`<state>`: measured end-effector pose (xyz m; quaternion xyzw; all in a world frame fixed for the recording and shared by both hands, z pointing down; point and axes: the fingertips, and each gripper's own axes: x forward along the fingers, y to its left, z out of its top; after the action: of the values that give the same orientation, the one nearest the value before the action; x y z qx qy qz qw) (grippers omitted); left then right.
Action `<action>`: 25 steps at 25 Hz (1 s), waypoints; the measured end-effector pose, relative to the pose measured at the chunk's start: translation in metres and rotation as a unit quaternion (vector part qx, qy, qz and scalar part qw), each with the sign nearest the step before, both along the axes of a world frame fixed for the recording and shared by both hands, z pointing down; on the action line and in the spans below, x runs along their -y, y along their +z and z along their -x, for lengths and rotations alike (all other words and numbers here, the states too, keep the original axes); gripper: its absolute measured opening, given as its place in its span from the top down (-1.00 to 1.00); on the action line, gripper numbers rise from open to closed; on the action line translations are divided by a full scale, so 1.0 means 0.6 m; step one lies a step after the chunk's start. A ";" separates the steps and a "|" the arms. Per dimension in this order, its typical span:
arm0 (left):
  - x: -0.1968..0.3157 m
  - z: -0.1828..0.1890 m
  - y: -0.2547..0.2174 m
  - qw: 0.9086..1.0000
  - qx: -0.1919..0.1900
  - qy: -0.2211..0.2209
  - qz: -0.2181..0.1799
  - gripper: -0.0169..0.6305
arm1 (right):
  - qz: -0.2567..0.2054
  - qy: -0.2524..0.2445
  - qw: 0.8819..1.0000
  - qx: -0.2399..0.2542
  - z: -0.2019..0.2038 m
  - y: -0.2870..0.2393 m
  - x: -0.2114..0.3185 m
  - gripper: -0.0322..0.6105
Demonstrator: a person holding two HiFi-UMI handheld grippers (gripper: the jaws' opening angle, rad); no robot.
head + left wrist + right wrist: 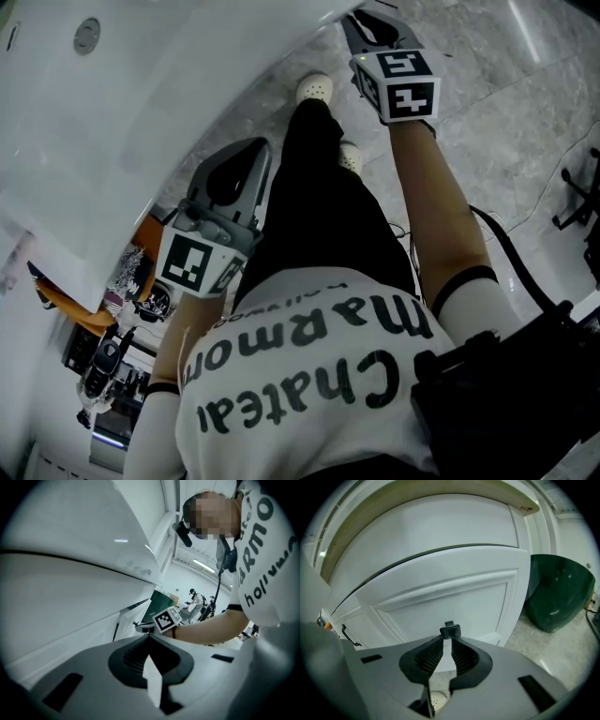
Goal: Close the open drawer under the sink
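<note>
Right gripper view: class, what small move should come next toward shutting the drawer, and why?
Probably push the right gripper straight ahead along its jaws. Its tips appear to pinch the black handle on the white panelled drawer front, and the dark gap along that front's top edge suggests the drawer is not fully in.
</note>
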<state>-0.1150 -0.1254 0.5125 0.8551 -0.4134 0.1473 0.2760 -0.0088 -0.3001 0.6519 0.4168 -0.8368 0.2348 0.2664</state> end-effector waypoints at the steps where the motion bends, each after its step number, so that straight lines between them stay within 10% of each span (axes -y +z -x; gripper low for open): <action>1: -0.003 0.002 0.001 1.000 0.000 -0.002 0.001 0.92 | 0.005 0.001 1.000 0.001 0.001 0.000 0.000 0.71; 25: -0.019 -0.025 0.019 1.000 -0.005 0.000 0.031 0.92 | -0.010 -0.002 0.999 0.046 0.002 -0.004 0.015 0.67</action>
<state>-0.1001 -0.1138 0.5242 0.8469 -0.4072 0.1557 0.3046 -0.0100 -0.3092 0.6496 0.4067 -0.8513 0.2444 0.2240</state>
